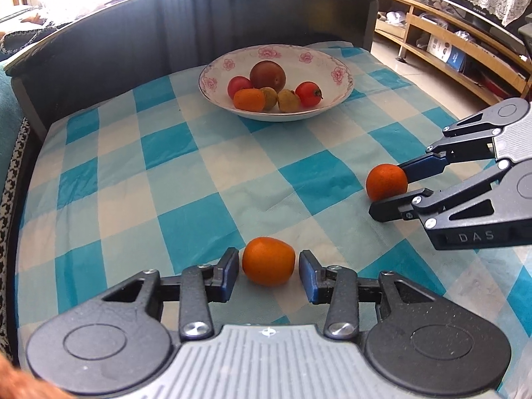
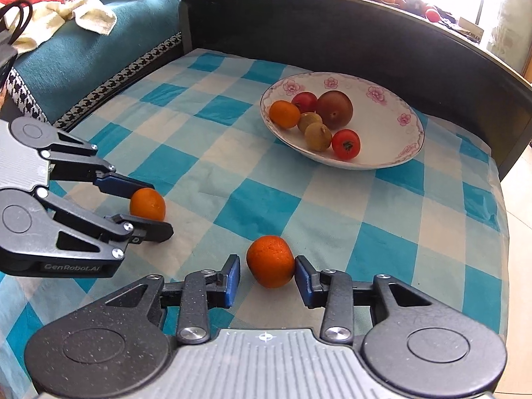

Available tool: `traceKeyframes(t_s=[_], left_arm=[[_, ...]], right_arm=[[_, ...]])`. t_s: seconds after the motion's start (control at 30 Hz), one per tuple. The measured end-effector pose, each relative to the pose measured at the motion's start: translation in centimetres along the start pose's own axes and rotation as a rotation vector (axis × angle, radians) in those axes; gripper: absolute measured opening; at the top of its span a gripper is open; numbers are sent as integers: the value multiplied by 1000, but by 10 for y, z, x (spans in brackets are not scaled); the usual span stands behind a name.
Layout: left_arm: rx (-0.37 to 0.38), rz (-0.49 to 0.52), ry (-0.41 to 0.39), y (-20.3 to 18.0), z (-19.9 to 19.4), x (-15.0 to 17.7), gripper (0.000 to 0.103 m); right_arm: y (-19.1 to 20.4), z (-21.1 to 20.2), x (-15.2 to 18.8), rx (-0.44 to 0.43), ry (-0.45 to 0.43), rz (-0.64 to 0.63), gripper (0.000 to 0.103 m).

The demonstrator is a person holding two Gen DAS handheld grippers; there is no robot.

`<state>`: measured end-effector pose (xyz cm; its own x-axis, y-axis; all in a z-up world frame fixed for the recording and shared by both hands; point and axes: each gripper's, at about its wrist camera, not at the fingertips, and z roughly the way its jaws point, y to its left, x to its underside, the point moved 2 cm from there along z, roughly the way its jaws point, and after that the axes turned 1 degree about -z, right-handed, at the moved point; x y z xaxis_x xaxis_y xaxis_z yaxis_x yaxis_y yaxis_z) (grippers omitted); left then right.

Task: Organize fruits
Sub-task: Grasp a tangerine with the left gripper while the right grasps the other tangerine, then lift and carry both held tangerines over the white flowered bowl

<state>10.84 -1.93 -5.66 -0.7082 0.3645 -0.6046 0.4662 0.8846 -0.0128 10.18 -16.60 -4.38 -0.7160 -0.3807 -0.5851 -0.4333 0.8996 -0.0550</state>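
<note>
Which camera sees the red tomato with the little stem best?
The right wrist view: there the stem tomato sits at the near side of the bowl, its dark stem facing the camera. The left wrist view shows the same tomato farther away, with its stem poking sideways.

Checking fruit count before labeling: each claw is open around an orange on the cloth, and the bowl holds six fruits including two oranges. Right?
Not quite: the bowl holds only one orange, as the left wrist view shows. The rest stands: left claw and right claw are each open around an orange on the cloth.
</note>
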Motion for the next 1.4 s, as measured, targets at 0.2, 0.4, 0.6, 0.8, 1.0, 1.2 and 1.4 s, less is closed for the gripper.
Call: traceKeyframes(t_s=[0.2, 0.4, 0.6, 0.8, 1.0, 1.2, 1.4], left_arm=[[9, -5, -10, 0, -1, 2, 52], [3, -3, -10, 0, -1, 2, 52], [-6, -5, -5, -2, -1, 1, 52], [-12, -10, 4, -3, -1, -1, 51], [-26, -28, 16, -1, -1, -3, 42], [-35, -16, 27, -4, 0, -5, 42], [-53, -5, 27, -7, 1, -11, 42]], right_arm=[[-4, 2, 0, -4, 12, 14, 32], [-6, 3, 1, -6, 15, 18, 33], [-10, 2, 2, -17, 14, 42, 33], [-10, 4, 2, -17, 21, 39, 33], [-8, 4, 2, -2, 39, 23, 29], [-6, 3, 0, 3, 53, 23, 23], [-6, 1, -2, 2, 45, 28, 23]])
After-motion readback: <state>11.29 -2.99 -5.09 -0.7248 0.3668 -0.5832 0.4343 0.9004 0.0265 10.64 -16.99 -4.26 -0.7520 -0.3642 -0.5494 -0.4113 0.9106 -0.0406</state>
